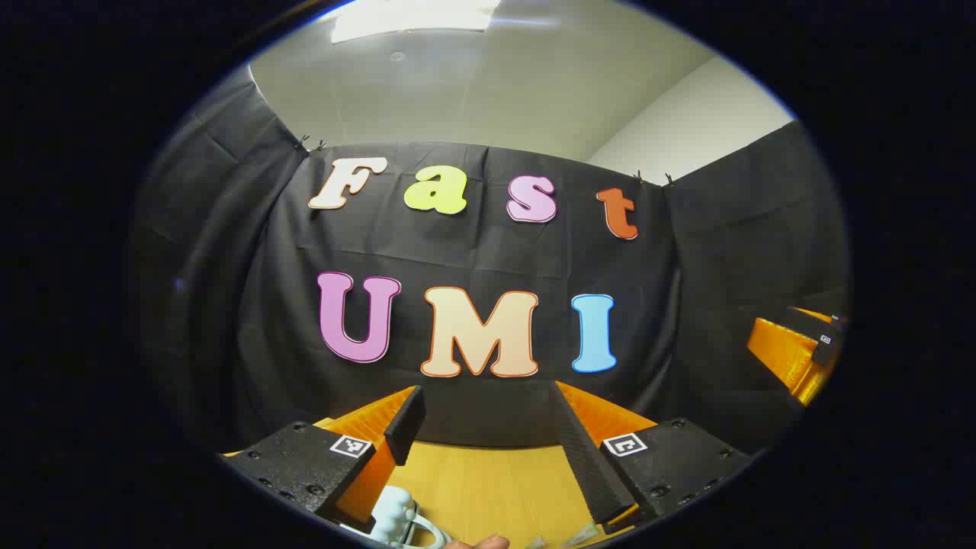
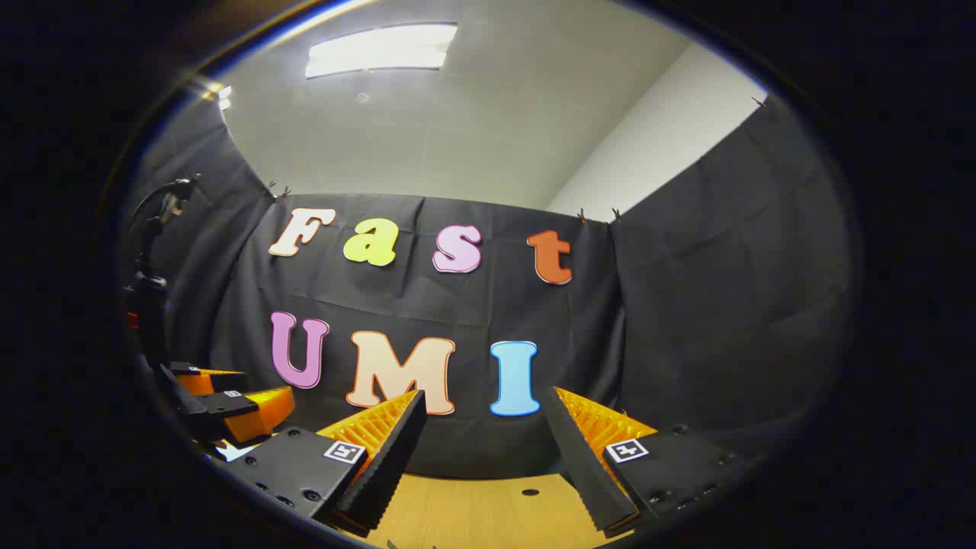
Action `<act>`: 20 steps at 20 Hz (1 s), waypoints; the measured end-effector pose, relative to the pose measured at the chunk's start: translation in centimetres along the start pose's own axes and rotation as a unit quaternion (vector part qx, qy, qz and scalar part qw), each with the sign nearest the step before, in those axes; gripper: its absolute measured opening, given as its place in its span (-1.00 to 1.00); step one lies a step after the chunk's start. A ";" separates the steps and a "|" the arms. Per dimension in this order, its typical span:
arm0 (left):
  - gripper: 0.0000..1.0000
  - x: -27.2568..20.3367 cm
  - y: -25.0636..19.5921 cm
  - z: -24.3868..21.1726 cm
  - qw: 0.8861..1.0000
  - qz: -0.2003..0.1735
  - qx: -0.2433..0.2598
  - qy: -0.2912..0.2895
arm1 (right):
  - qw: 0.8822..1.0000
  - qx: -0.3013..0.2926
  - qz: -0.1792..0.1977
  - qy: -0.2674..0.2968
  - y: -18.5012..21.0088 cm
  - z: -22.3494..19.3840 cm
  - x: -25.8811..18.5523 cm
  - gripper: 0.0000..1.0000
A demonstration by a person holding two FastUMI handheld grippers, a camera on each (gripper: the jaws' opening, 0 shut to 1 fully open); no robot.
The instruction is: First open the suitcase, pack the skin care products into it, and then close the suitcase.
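Both grippers are held up, facing the black cloth wall. In the left gripper view my left gripper point(image 1: 486, 412) is open, with nothing between its orange fingers and black pads. Under its left finger, at the bottom edge, lies a pale blue-white object point(image 1: 396, 517) with a rounded top on the wooden table point(image 1: 496, 480); I cannot tell what it is. My right gripper point(image 2: 482, 412) is open too and holds nothing. Each gripper shows at the side of the other's view: the right gripper point(image 1: 797, 343) far right, the left gripper point(image 2: 240, 393) low left.
A fingertip point(image 1: 479, 542) pokes in at the bottom edge of the left gripper view. A dark stand with a cable point(image 2: 152, 229) rises at the left in the right gripper view. The wooden table point(image 2: 488, 507) runs back to the cloth wall.
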State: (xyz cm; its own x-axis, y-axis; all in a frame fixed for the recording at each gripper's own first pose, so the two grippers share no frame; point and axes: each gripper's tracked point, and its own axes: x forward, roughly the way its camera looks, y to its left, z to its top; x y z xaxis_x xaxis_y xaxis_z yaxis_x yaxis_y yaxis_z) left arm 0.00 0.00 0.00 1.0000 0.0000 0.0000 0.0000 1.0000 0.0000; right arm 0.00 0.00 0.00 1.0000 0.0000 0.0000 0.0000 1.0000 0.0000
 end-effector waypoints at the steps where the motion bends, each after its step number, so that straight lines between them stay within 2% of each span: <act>1: 0.88 -0.1 0.3 -0.3 1.000 0.004 0.004 0.001 | 1.000 0.007 -0.009 0.013 -0.7 -0.6 0.2 1.00; 6: 0.88 -0.5 1.1 -1.1 1.000 0.026 0.003 0.012 | 0.998 0.028 -0.029 0.041 -2.9 -2.6 1.1 0.95; 8: 0.88 -0.4 1.2 -1.1 1.000 0.028 0.002 0.013 | 0.998 0.029 -0.023 0.041 -2.8 -2.7 1.4 0.90; 12: 0.88 -0.4 1.2 -1.0 0.999 0.031 0.008 0.010 | 1.000 0.004 -0.010 0.024 -2.1 -2.4 1.2 0.94; 17: 0.87 -1.0 1.2 -1.4 0.999 0.042 0.025 0.009 | 1.000 0.016 0.006 0.022 -2.1 -3.6 0.6 0.94; 19: 0.88 -1.2 1.6 -2.6 0.998 0.051 0.037 0.016 | 0.999 0.019 0.014 0.023 -2.4 -4.5 0.8 0.90; 20: 0.88 -1.5 1.9 -3.8 0.997 0.059 0.044 0.029 | 0.999 0.022 0.024 0.029 -2.3 -5.2 0.8 0.94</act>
State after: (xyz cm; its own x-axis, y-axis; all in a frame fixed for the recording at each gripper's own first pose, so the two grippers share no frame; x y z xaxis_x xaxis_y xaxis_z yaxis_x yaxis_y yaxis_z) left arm -1.50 1.91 -3.78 0.9914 0.1205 -0.0521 -0.1154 0.9892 0.0908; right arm 0.83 -2.29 -5.16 0.9972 0.0492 -0.0572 -0.0466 0.9978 0.0463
